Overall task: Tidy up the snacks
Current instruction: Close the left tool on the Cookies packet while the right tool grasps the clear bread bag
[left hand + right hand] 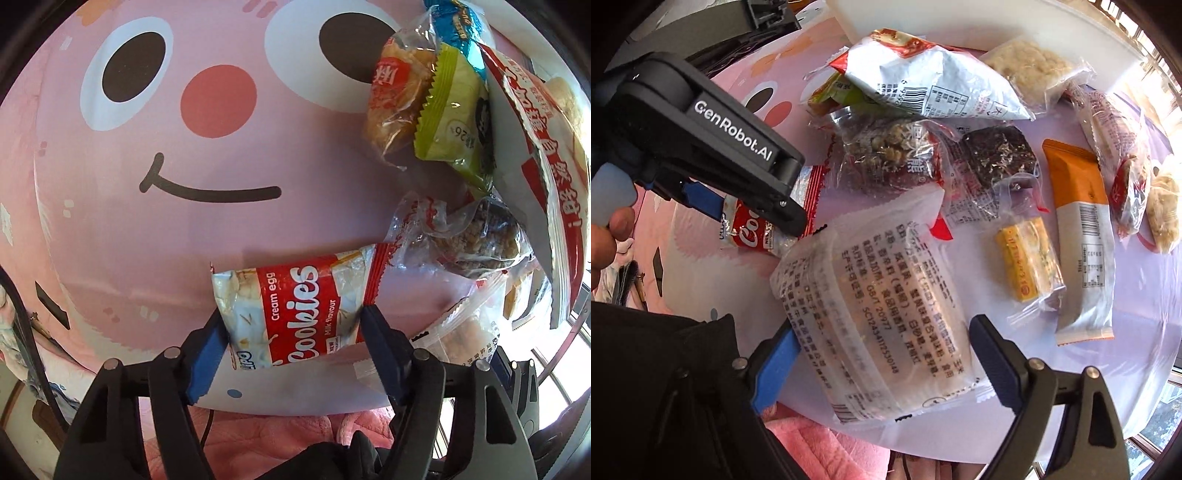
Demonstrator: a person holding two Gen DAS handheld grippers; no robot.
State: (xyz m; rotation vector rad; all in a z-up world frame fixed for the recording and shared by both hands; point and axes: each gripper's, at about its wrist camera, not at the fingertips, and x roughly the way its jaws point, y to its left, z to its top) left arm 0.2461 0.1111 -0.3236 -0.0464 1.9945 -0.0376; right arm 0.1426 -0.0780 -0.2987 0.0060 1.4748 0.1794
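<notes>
My left gripper (291, 321) is shut on a red and white "Cookies" packet (291, 310), fingers pressing both its sides just above the pink cartoon-face tabletop (184, 221). The same packet (753, 229) shows under the left gripper's body in the right wrist view. My right gripper (886, 354) straddles a large translucent packet with printed text (871, 314); its fingers sit at the packet's two sides. A pile of snack packets lies on the right of the table: a white and red bag (923, 74), an orange bar (1082, 236) and a yellow cake (1027, 258).
The left gripper's black body (701, 147) fills the upper left of the right wrist view, close to the large packet. More packets (443, 110) crowd the table's right side. The table edge (960, 454) is near, with pink fabric (277, 432) below it.
</notes>
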